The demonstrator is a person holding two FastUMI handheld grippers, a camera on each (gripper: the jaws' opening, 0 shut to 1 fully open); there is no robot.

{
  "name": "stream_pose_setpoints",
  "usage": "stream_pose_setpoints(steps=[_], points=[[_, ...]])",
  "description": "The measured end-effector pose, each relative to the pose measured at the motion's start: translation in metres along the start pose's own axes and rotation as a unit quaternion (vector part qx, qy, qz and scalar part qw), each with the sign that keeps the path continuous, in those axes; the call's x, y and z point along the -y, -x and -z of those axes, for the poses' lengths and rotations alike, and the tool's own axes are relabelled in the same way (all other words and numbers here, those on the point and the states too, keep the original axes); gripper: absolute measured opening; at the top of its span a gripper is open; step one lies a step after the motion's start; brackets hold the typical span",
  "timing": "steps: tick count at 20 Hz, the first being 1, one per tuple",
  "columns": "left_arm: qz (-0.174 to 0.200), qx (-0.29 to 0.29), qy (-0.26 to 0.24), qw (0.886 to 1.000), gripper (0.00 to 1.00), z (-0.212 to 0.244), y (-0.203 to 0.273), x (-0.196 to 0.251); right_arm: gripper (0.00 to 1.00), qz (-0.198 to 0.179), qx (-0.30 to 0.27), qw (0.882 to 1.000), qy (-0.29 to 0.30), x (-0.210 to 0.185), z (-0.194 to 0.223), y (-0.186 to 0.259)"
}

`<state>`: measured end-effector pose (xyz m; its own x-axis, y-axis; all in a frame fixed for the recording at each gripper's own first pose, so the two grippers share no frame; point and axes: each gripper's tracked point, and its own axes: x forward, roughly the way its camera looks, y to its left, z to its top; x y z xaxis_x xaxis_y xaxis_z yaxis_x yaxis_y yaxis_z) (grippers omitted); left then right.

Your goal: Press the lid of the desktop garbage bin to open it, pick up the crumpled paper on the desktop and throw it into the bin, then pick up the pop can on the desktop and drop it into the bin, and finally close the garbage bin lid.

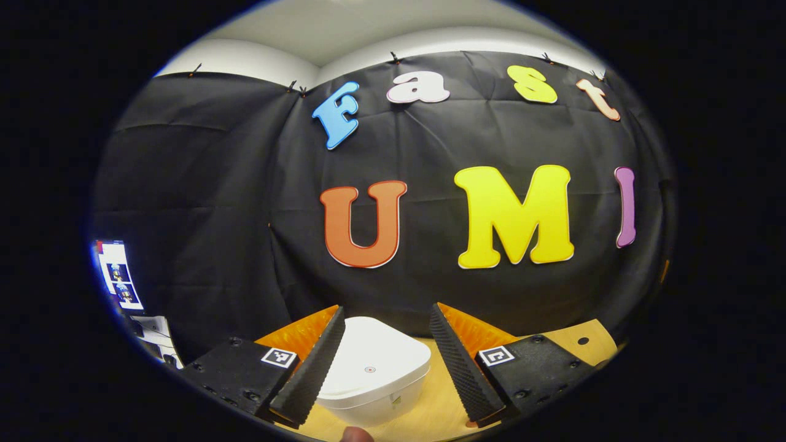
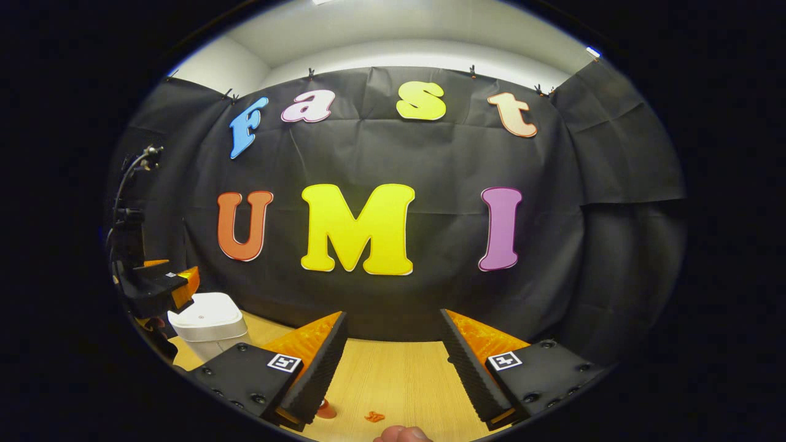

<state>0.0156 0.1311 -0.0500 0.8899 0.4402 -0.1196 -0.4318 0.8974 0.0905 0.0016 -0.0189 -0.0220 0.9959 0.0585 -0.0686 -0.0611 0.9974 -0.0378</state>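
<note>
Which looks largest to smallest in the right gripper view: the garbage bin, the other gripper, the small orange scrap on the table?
1. Garbage bin and left gripper: look alike in size, and the gripper is partly cut off, so unranked.
2. Orange scrap: clearly smallest, though nearest the camera.

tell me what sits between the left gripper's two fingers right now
In the left gripper view, the white plastic desktop garbage bin, lid closed, shows in the gap of the open left gripper, farther off, on the light wooden desktop; the fingers don't touch it.
</note>
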Motion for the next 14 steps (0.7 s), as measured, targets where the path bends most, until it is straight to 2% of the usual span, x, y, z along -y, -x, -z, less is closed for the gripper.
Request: stream_pose_setpoints(steps=[9, 11, 12, 14], points=[[-0.036, -0.030, -0.013, 0.999, 0.60, 0.027, -0.027, -0.014, 0.92, -0.011, 0.003, 1.000, 0.018, -0.001, -0.005, -0.004], [-0.043, -0.043, -0.006, 0.998, 0.60, 0.037, -0.031, -0.018, 0.92, -0.012, 0.003, 1.000, 0.022, -0.002, -0.004, -0.005], [-0.047, -0.048, -0.003, 0.998, 0.54, 0.041, -0.032, -0.019, 0.94, -0.014, 0.002, 1.000, 0.024, -0.003, -0.004, -0.007], [-0.053, -0.060, 0.002, 0.997, 0.52, 0.052, -0.036, -0.022, 0.94, -0.019, -0.002, 0.999, 0.029, -0.007, -0.002, -0.008]])
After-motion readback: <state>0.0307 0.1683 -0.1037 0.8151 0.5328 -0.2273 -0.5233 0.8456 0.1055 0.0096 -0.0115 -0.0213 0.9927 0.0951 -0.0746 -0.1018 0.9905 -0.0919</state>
